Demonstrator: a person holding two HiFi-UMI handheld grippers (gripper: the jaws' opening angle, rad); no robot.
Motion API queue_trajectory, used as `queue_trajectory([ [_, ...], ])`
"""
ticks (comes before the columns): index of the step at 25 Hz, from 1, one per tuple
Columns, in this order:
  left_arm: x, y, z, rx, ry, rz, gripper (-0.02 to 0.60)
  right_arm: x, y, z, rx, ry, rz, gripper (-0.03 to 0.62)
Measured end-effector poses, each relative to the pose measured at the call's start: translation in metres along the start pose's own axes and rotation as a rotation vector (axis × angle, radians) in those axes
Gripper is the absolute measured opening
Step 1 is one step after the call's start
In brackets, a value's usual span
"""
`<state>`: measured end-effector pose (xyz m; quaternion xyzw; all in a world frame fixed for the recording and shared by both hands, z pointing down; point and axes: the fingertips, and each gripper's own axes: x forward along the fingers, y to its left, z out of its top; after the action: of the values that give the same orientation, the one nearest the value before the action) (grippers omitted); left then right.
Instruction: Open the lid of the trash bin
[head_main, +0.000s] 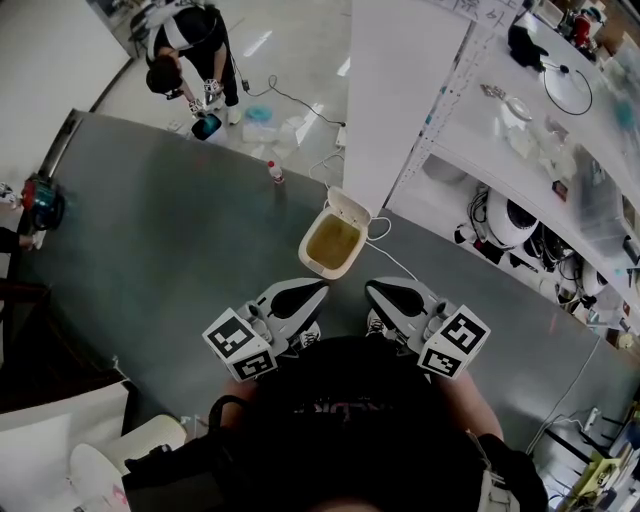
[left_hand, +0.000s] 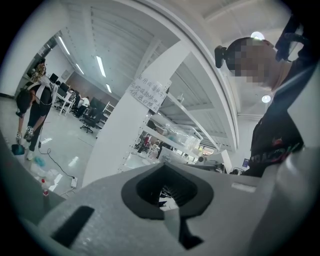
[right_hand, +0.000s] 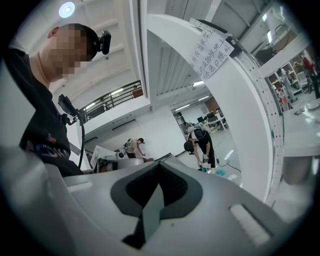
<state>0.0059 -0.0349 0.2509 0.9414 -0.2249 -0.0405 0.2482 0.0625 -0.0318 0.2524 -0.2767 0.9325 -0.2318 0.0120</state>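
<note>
As I look steeply down past my own dark top, a broad grey surface (head_main: 170, 270) spreads ahead of me, and at its far left edge sits a small blue object (head_main: 42, 205) that I cannot make out. Beyond the upper left edge, on a glossy white floor (head_main: 290, 50), another person (head_main: 190, 45) in dark clothes bends forward. Farther right a small bottle (head_main: 273, 172) stands upright on the grey surface, well apart from everything else. My left tool (head_main: 315, 293) is close in front of my chest, its marker cube (head_main: 240, 345) nearest me and its tip pointing away; in the left gripper view its dark pads (left_hand: 150, 192) are pressed together with nothing between them, so it is clenched and empty. Just beyond the tips of both tools, and between them, stands the white trash bin (head_main: 312, 258). Its lid (head_main: 351, 208) is already raised and stands upright at the far rim, and the open top shows a yellowish-brown inside. Neither tool touches the bin. A white cable (head_main: 385, 232) loops on the surface just beside the bin's right side. My right tool (head_main: 377, 292) mirrors the left, and in the right gripper view its pads (right_hand: 172, 187) also meet, clenched on nothing. Past the bin rises a white pillar (head_main: 400, 90), and at the far right run white shelves (head_main: 520, 150) crowded with equipment.
</note>
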Motion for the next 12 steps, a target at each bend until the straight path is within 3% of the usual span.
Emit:
queue_trajectory([
  [12,0.015,0.007,0.004,-0.028,-0.013,-0.015,0.0,0.002,-0.008,0.0,-0.016,0.03,0.007,0.008],
])
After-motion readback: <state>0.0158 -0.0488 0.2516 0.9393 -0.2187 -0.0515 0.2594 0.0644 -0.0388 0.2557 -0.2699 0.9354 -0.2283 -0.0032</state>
